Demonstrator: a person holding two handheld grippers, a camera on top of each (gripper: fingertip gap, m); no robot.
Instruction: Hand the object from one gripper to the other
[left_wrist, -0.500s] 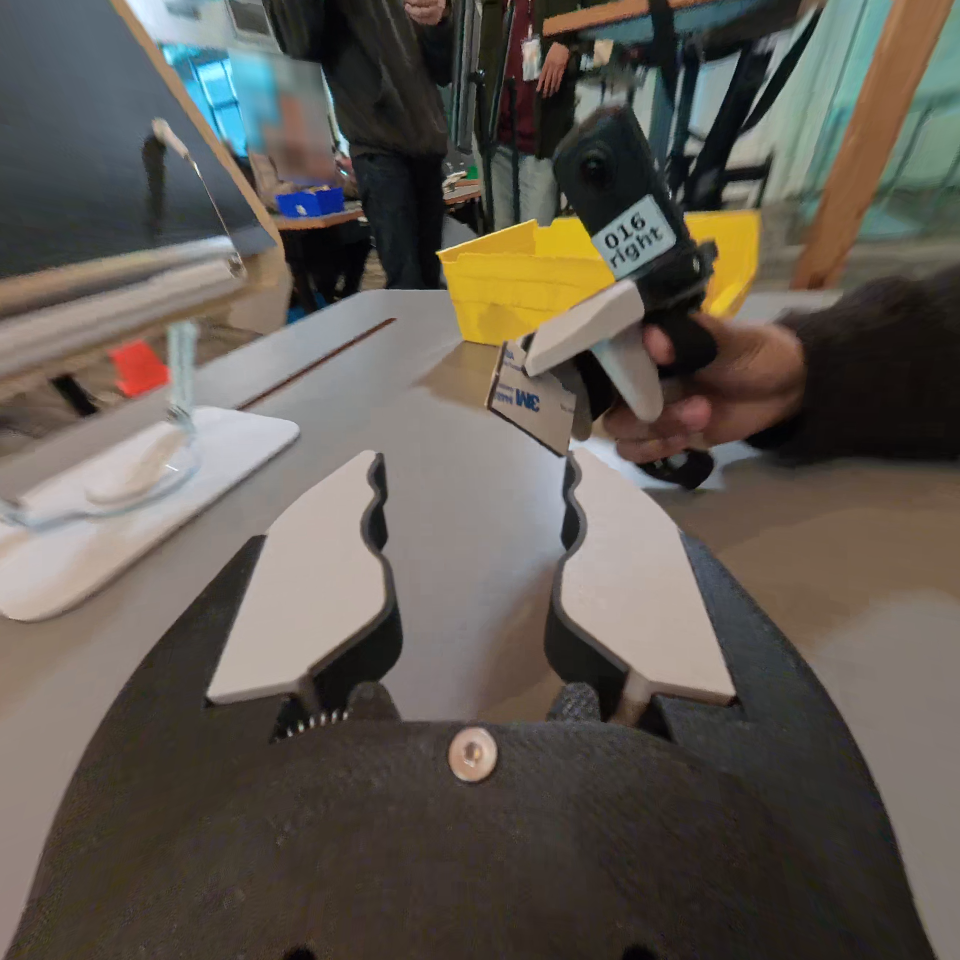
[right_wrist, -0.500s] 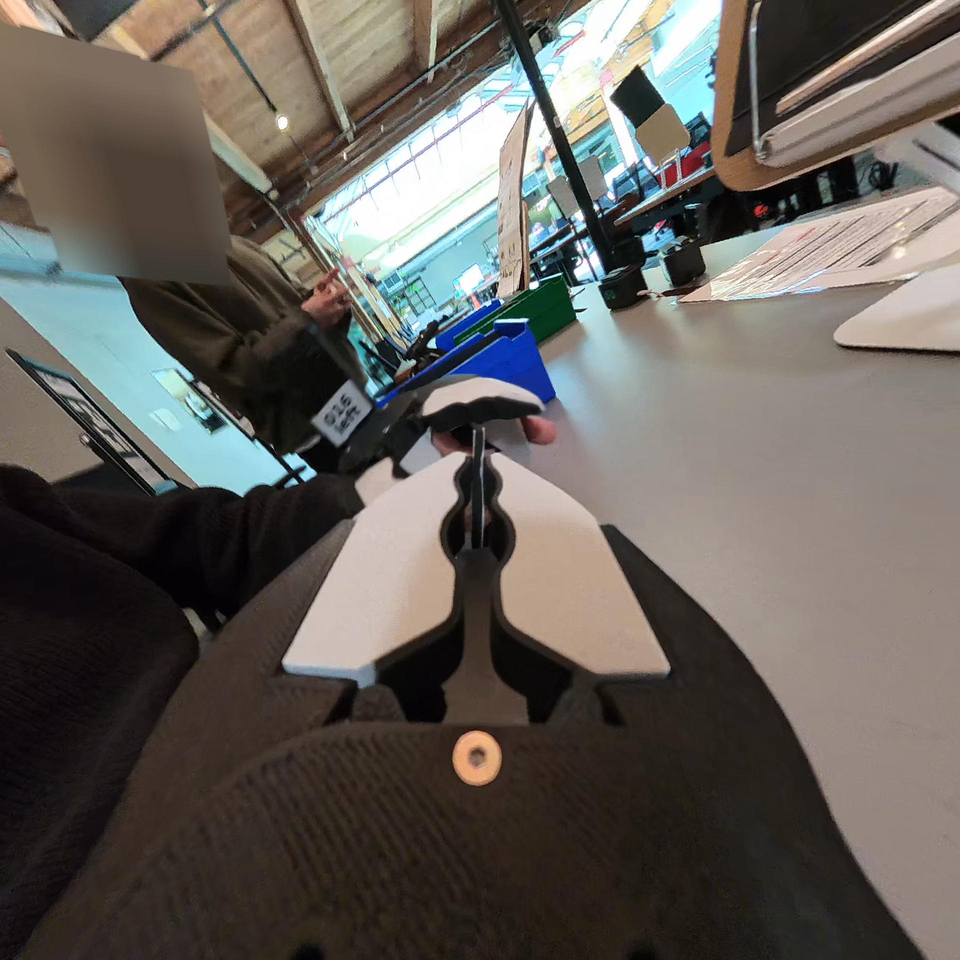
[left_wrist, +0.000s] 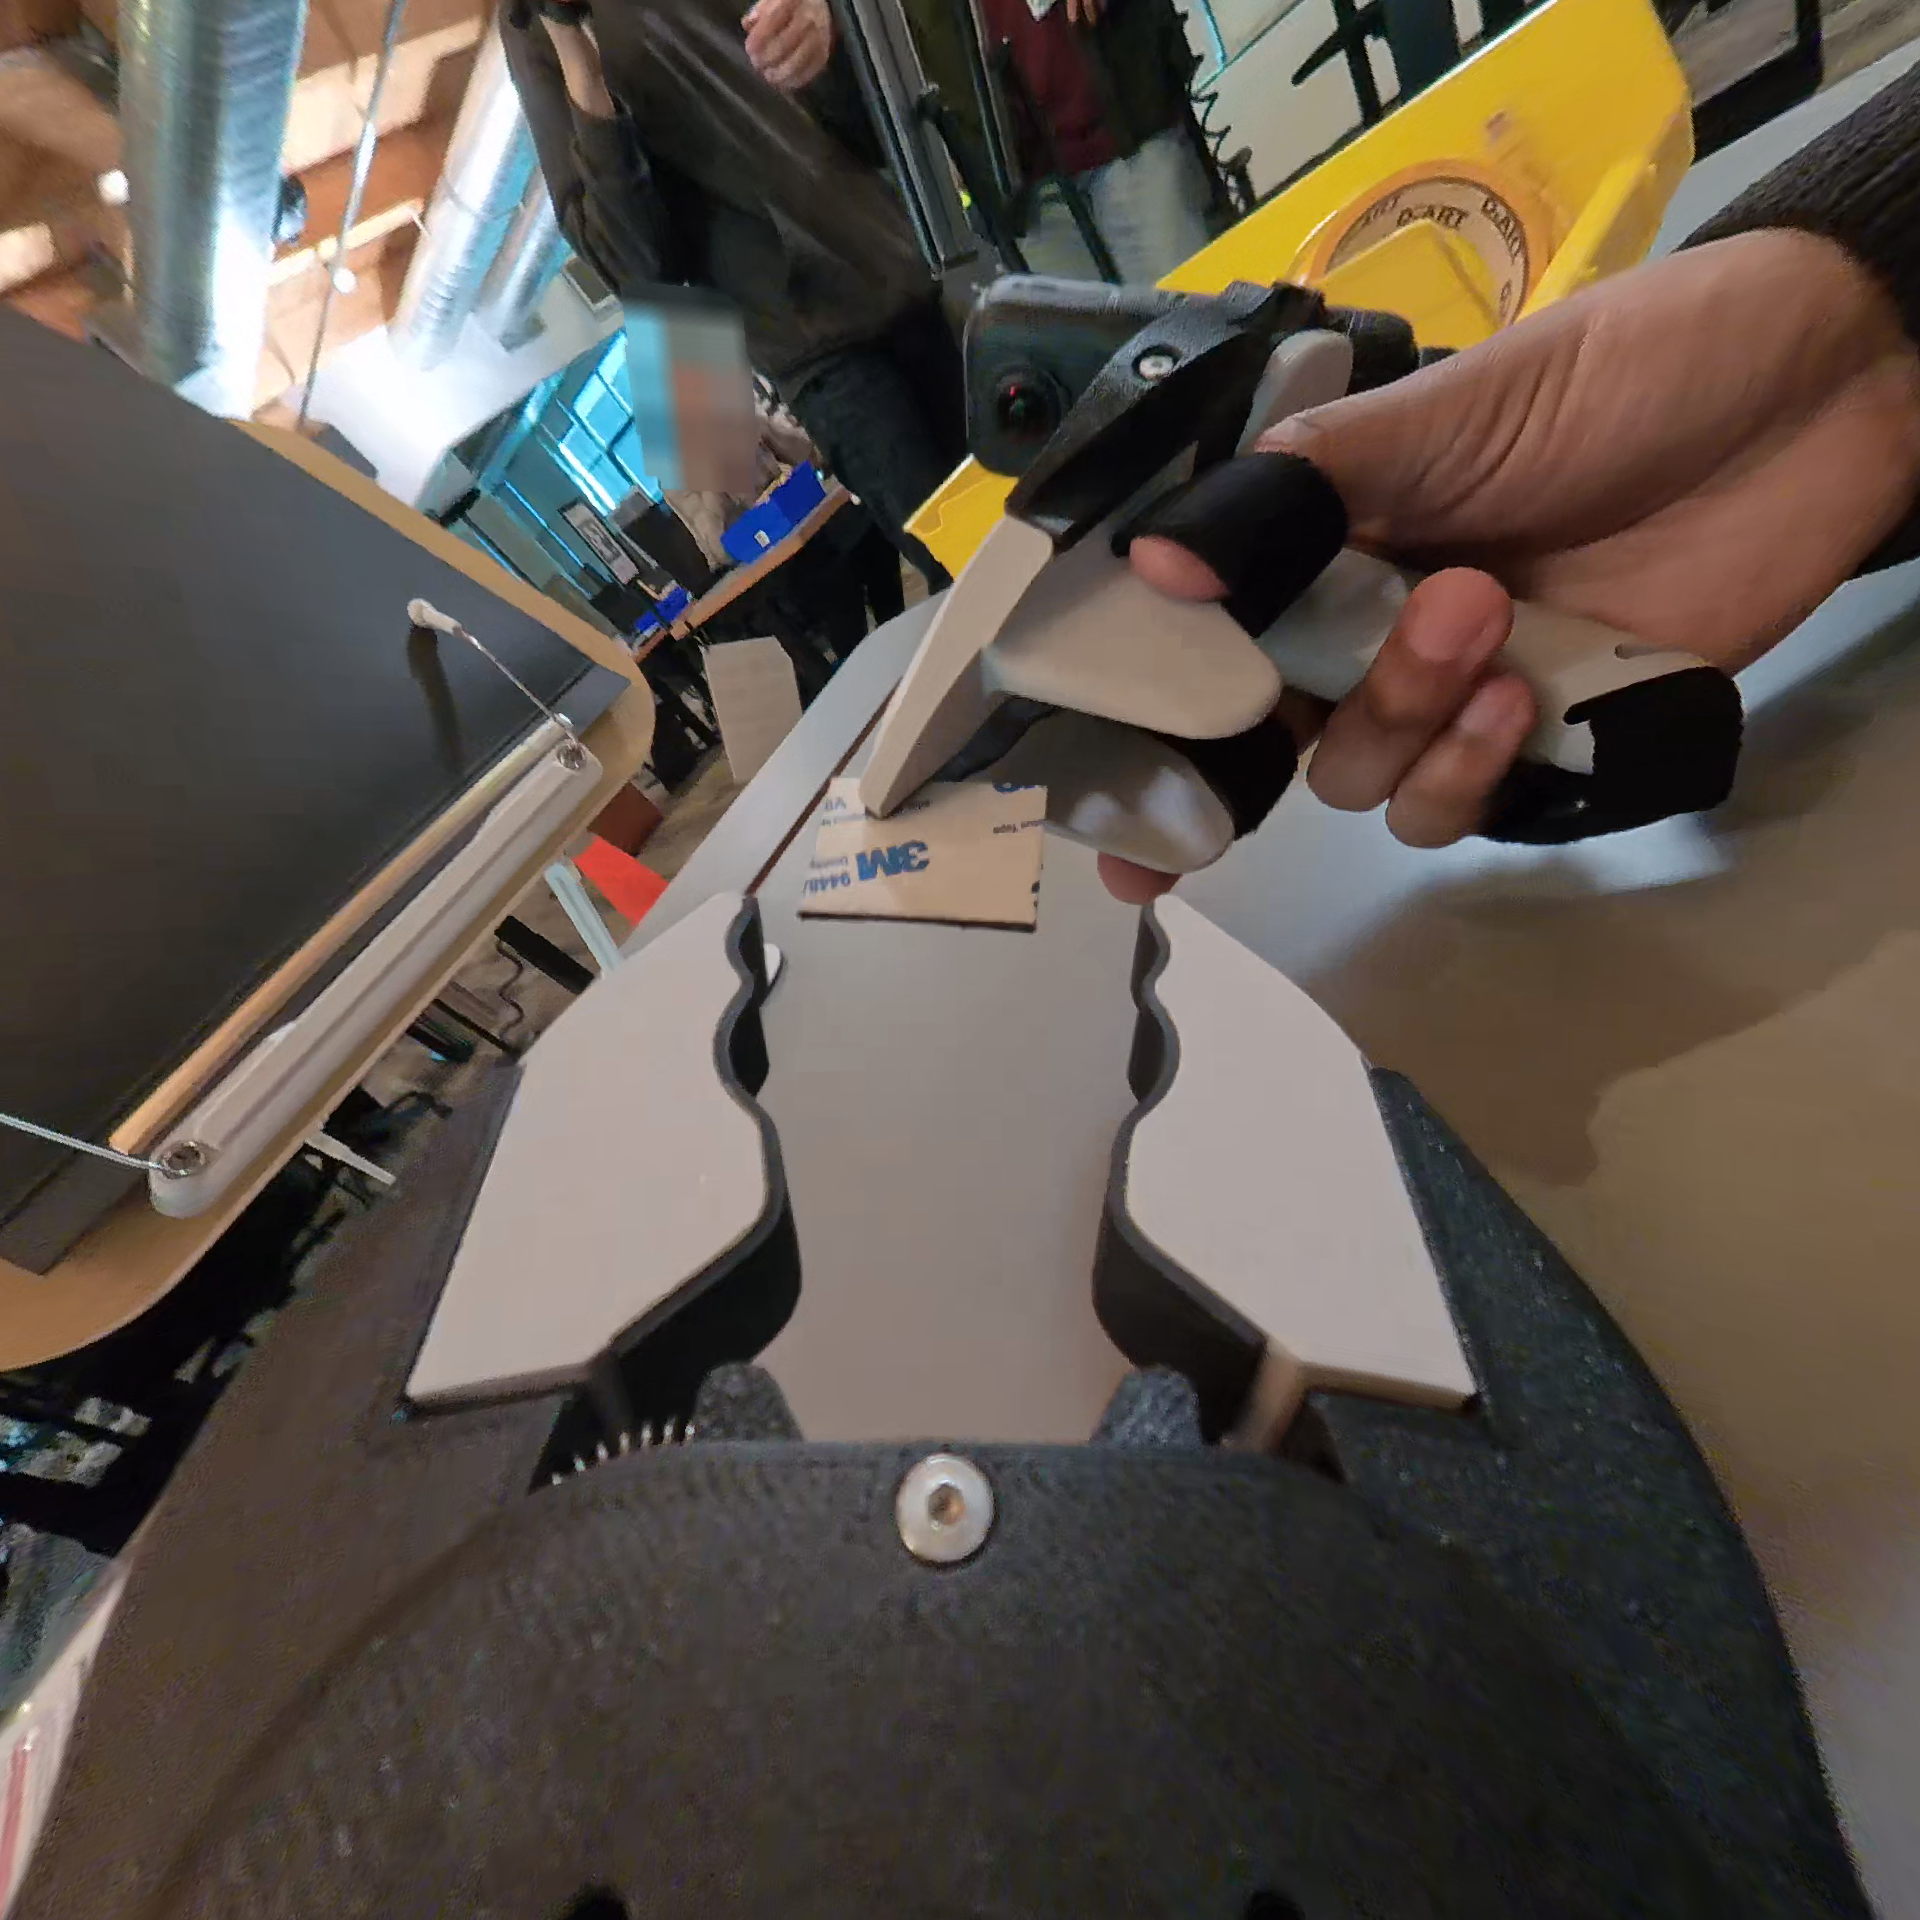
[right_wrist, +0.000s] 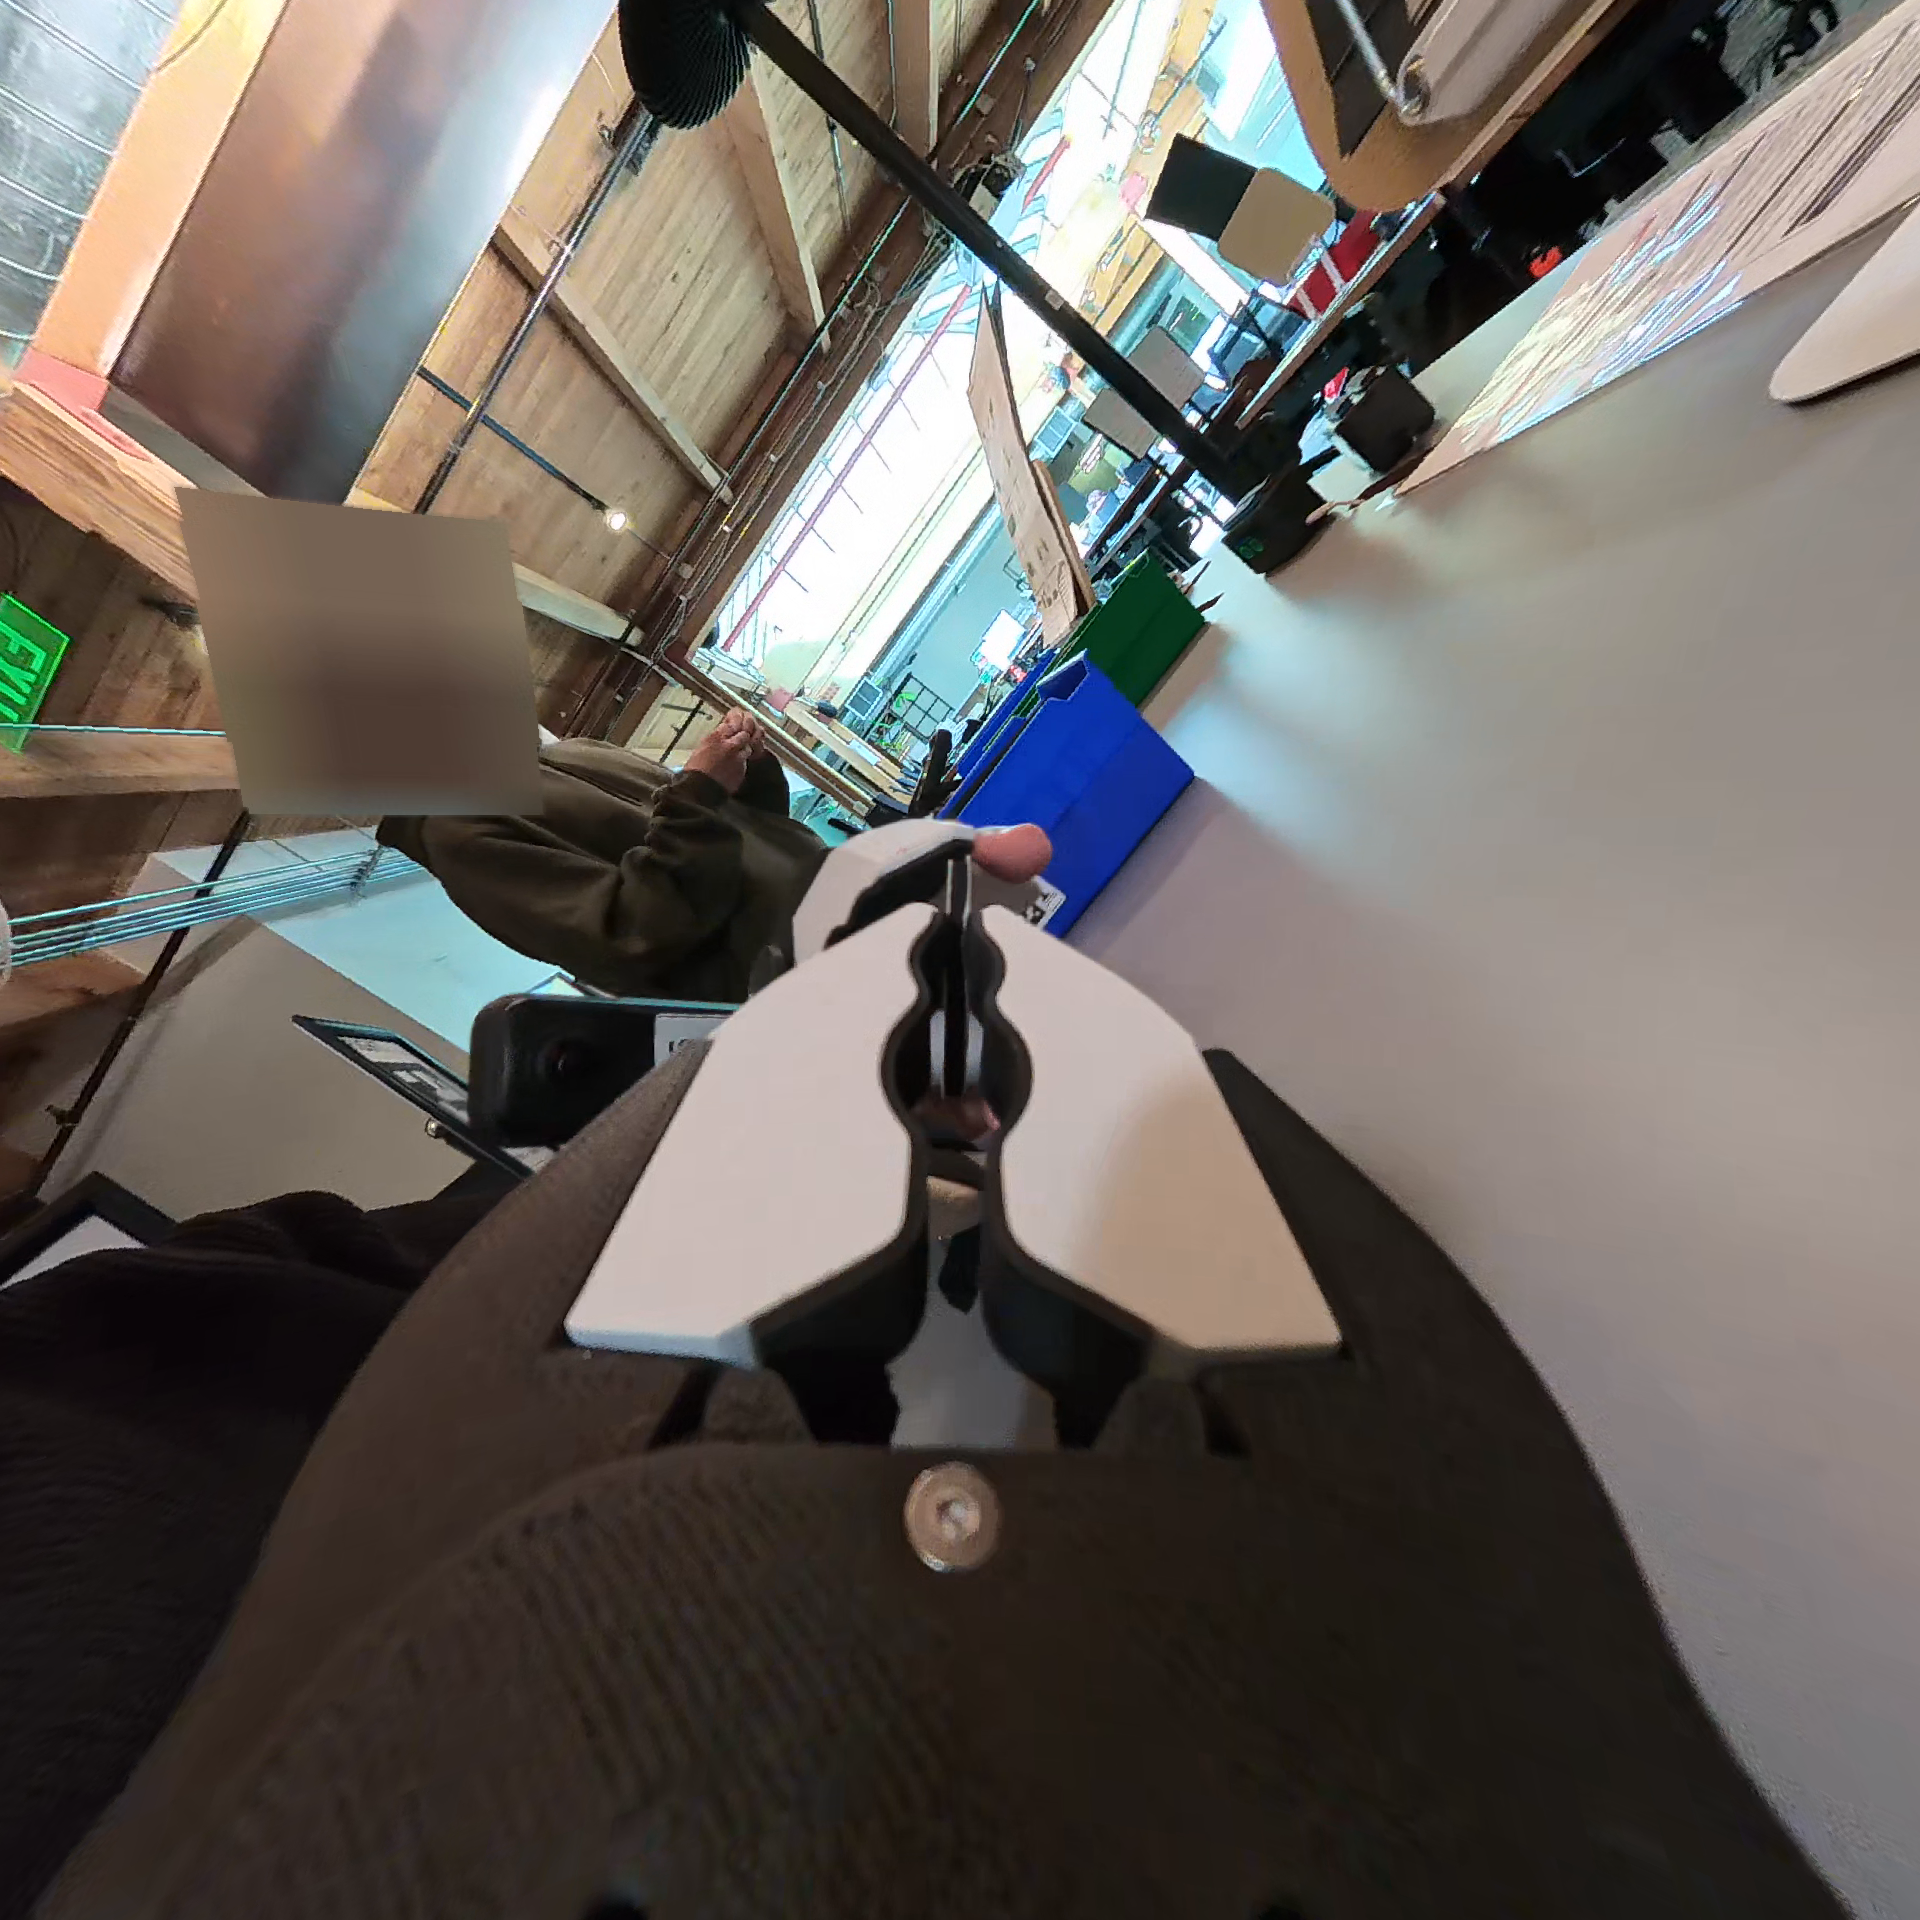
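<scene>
While the right gripper (left_wrist: 894, 800) pinches a flat tan card (left_wrist: 925, 857) by its upper edge, its jaws closed on it, the left gripper (left_wrist: 951, 966) sits just below over the grey table (left_wrist: 1558, 1039), jaws spread wide and empty.

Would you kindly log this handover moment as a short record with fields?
object: flat square pad with paper backing
holder: right gripper, shut on the pad's far edge
receiver: left gripper, open, tips just short of the pad
pad pose: roughly level, above the grey table
background: yellow bin, blue bin
stage: not yet handed over
</scene>
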